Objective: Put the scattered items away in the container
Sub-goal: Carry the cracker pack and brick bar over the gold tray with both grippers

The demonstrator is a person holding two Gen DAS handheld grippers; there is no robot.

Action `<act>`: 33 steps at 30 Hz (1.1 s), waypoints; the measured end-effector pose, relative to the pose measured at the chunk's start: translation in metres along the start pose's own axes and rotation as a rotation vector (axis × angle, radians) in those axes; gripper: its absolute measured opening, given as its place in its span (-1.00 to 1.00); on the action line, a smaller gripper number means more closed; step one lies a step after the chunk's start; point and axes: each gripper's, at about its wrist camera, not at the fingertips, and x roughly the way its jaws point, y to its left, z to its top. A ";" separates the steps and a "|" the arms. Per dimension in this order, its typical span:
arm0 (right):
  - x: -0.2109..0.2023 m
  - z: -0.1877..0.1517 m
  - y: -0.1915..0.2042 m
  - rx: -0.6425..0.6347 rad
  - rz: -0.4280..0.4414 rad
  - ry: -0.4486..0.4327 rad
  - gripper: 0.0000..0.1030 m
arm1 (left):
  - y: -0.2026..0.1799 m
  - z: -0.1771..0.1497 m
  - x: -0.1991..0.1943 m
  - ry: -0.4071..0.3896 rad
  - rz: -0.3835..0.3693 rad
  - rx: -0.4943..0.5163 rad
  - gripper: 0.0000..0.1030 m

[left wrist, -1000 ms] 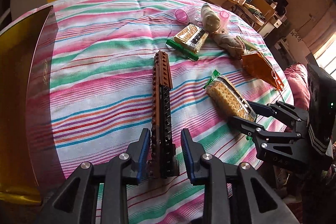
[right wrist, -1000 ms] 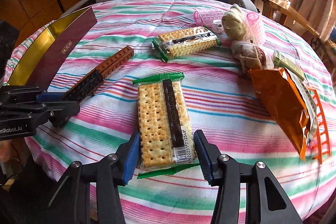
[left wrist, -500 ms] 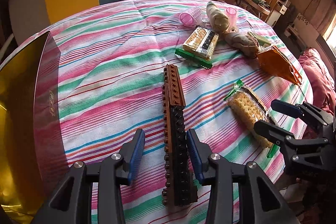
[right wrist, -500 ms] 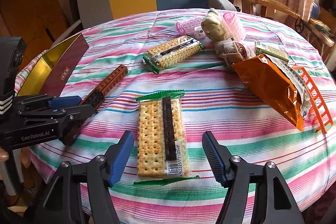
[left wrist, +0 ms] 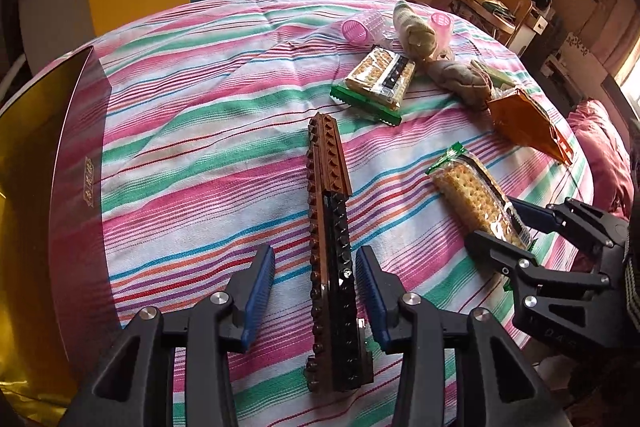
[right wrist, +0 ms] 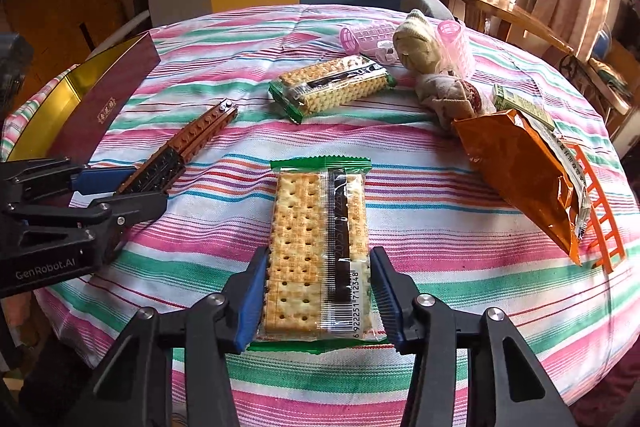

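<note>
The left gripper (left wrist: 315,281) is spread wide, straddling the near end of the brown-and-black brick bar (left wrist: 329,239), which runs toward 12 o'clock, nearer the right finger, with a gap each side. The right gripper (right wrist: 318,293) brackets the cracker packet (right wrist: 318,247); its pads seem to touch the wrapper's edges, though firm contact is unclear. The gold-lined container (left wrist: 28,163) sits at 9 o'clock on the striped tablecloth (left wrist: 208,131).

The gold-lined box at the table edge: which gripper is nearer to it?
Left. The left gripper straddles the brick bar beside the box; the right gripper straddles the cracker pack, farther away.
</note>
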 end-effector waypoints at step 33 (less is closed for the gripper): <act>-0.019 0.005 0.032 0.047 0.000 -0.045 -0.08 | -0.002 -0.022 -0.045 -0.106 -0.004 -0.017 -0.54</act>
